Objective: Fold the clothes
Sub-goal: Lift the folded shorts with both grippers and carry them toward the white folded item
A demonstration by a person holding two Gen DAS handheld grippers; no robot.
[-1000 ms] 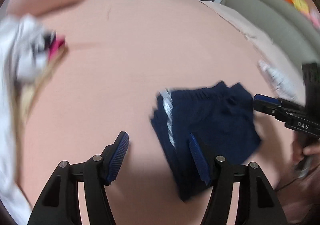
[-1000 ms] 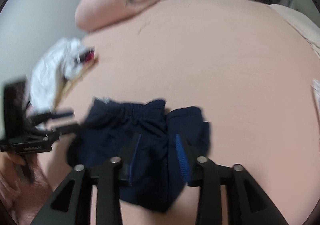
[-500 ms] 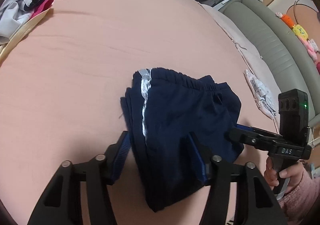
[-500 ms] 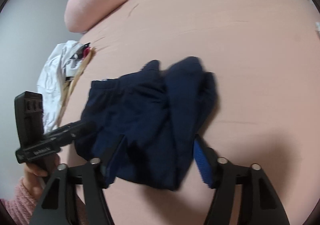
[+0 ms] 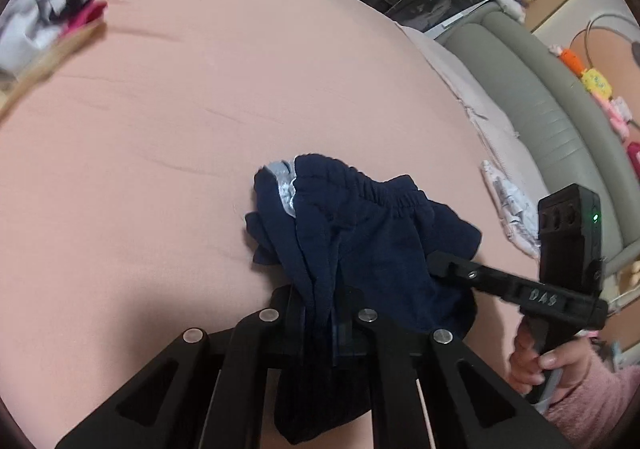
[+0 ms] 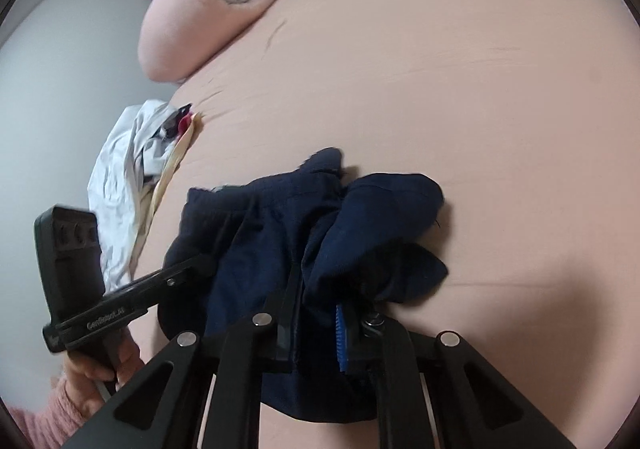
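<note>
Navy shorts (image 5: 372, 233) with a white side stripe and an elastic waistband lie bunched on the pink bed sheet (image 5: 160, 129). My left gripper (image 5: 320, 301) is closing, its jaws pinching a fold at the near left edge of the shorts. In the right wrist view the shorts (image 6: 260, 241) are gathered between the jaws of my right gripper (image 6: 320, 309), which is also closing on the cloth. Each gripper shows in the other's view, held by a hand in a pink sleeve: the right gripper (image 5: 436, 265) and the left gripper (image 6: 200, 265), both tips in the fabric.
A pile of white clothes (image 6: 120, 177) with a red and black item lies at the bed's left side. A pink pillow (image 6: 212, 1) sits at the far end. A small patterned white cloth (image 5: 508, 205) lies near the grey padded edge (image 5: 540, 101) on the right.
Both grippers dropped onto the shorts and went from wide open to clamped on the fabric. The shorts, lying flat before, are now bunched up between them.
</note>
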